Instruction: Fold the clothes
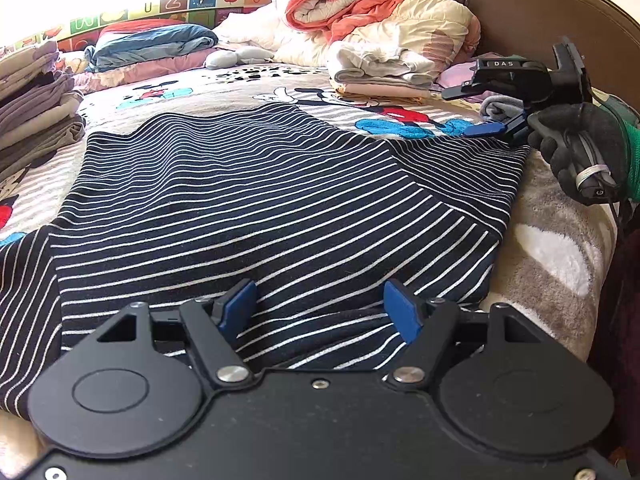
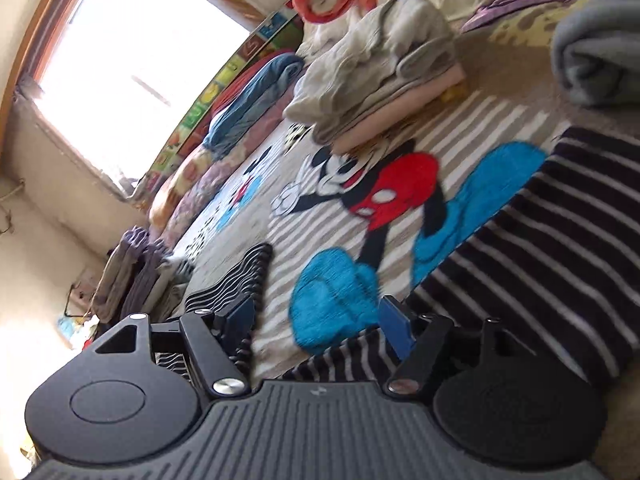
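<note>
The striped garment (image 1: 260, 200) is being worked spread on the cartoon blanket (image 1: 360, 100), one side flap lying folded over, folded piles (image 1: 380, 76) beyond it, left gripper (image 1: 320, 312) and right gripper (image 2: 320, 320) both being held wide, gripping nothing.

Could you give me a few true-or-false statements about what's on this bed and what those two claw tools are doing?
1. The striped shirt lies spread on the bed. True.
2. The left gripper is clamped on the shirt. False: its jaws are open.
3. The right gripper is held by a gloved hand. True.
4. The cartoon blanket is plain white. False: striped, with red and blue figures.
5. Folded clothes are stacked at the left. True.
</note>
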Tool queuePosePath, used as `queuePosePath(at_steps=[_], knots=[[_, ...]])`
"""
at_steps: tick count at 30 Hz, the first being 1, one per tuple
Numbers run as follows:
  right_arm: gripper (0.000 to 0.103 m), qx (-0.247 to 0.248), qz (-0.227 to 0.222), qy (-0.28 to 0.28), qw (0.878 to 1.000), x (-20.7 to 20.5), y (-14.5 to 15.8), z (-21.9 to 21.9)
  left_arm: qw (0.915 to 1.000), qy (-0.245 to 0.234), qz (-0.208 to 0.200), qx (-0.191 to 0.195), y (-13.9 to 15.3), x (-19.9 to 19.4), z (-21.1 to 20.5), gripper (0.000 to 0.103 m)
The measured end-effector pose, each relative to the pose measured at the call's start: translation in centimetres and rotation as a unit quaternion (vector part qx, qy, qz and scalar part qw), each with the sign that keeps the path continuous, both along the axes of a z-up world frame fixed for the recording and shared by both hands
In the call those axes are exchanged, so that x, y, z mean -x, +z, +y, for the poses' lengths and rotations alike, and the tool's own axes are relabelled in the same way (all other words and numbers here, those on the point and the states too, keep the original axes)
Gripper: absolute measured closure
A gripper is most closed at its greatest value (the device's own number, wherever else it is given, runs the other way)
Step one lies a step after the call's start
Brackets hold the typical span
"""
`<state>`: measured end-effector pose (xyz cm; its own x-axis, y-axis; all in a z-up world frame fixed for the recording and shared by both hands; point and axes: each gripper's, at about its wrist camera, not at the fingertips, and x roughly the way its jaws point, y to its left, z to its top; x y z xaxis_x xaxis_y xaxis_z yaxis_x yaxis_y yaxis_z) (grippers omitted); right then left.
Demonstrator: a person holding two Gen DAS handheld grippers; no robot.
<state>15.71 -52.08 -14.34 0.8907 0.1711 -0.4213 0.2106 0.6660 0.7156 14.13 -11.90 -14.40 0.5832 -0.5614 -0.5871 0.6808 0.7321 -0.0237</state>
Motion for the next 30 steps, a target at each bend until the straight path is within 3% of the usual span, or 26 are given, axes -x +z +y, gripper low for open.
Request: queuePosePath(at_steps=[4,8,14,18,24,30], knots=[[0.023,0.072,0.0,-0.082,0.994,2.5,1.2,-0.7,1.0,-0.005,0.004,-0.005,0.2,0.4,0.2,0.033],[0.024,0.119,-0.043,-0.069,0.99,2.9,3.2,2.1,0.9997,-0.016,0.014,-0.01,0.5,0.8,0.6,0.033],[0.027,0.16,-0.076,0.079,0.981,0.1,5.2,11.5,0.999,-0.032,0.029,-0.01,1.2,1.4,1.3,0.033],[0.027,0.155,-0.082,0.162,0.971,-1.3,5.2,16.1,0.999,0.014,0.029,0.032,2.1,0.4,2.9,0.032],[0.027,0.111,-0.063,0.251,0.959,-4.8,4.5,19.3,0.9792,0.106,0.114,0.13,2.4,-5.0,6.6,0.033],[0.027,0.098,0.004,0.24,0.966,-9.4,2.4,17.1,0.9561,0.131,0.18,0.191,3.4,-10.8,8.1,0.03]])
